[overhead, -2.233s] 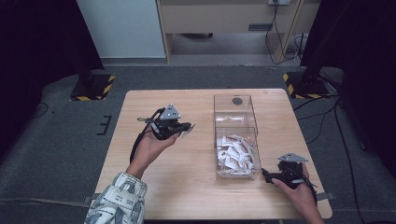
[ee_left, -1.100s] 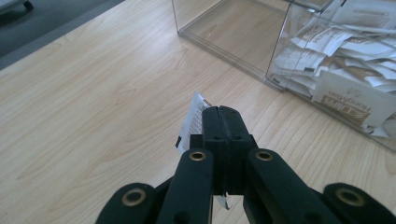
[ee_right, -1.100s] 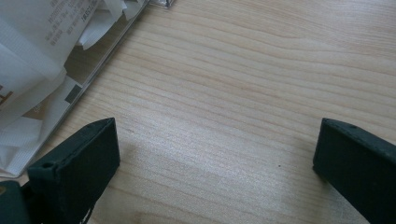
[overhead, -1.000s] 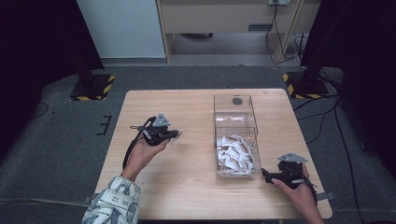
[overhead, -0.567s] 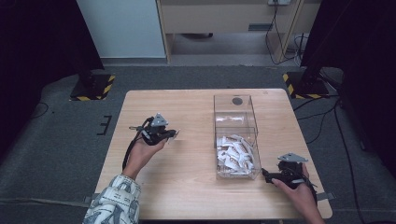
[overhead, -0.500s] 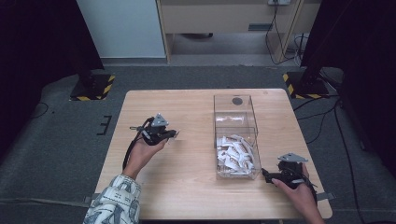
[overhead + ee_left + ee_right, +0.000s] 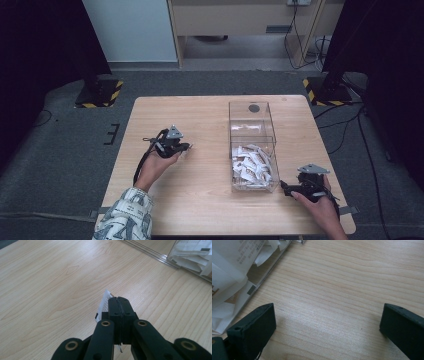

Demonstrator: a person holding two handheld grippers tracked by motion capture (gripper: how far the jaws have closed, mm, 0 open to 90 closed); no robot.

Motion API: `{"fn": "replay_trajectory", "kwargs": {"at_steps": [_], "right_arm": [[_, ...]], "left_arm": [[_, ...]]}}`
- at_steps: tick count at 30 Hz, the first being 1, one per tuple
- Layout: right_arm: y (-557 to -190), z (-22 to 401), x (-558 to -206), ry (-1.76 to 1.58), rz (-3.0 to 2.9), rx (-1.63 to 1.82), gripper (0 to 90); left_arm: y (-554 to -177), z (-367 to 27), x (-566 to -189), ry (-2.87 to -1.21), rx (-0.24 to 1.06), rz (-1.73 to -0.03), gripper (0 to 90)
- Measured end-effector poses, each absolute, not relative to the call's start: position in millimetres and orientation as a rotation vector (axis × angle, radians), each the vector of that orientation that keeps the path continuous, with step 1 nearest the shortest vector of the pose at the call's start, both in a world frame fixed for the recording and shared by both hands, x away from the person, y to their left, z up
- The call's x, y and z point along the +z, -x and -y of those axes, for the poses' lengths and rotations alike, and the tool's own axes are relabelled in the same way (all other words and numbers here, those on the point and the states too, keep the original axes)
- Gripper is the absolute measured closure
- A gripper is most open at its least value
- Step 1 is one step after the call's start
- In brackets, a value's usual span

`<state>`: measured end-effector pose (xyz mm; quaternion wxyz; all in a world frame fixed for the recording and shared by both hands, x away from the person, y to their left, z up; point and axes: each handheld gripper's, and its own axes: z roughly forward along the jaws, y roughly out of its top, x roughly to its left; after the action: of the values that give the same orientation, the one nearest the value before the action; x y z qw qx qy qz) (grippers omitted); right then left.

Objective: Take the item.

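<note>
faint, unreadable print on the packets (image 7: 242, 250)

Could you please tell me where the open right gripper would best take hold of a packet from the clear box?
Probably by a raised edge of a top packet, coming from above: the clear box is walled but open-topped, and the packets lie loosely heaped. The right gripper rests open beside it.

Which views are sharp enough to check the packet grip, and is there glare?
Left gripper view: left gripper and white packet are crisp, far table soft. Right gripper view: right gripper jaws blurred, wood sharp. High view: even light, dark surroundings, no glare on the clear box.
</note>
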<state>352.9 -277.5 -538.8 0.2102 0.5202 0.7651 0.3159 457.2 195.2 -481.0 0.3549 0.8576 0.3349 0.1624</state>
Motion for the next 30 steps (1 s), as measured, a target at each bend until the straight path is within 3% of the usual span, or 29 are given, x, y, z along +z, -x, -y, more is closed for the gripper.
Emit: {"fn": "replay_trajectory", "kwargs": {"at_steps": [9, 14, 20, 30], "right_arm": [[-353, 278, -539, -1.443, -2.130, 0.879, 0.8], [-353, 278, -539, -1.443, -2.130, 0.879, 0.8], [-353, 278, -539, -1.443, -2.130, 0.879, 0.8], [-353, 278, -539, -1.443, -2.129, 0.879, 0.8]], "left_arm": [[-464, -200, -487, -2.201, 0.430, -0.915, 88.2], [-463, -198, -491, -2.199, 0.446, -0.908, 78.6], [-460, -198, -489, -2.188, 0.490, -0.929, 47.1], [-439, -205, -482, -2.173, 0.529, -0.891, 12.7]]}}
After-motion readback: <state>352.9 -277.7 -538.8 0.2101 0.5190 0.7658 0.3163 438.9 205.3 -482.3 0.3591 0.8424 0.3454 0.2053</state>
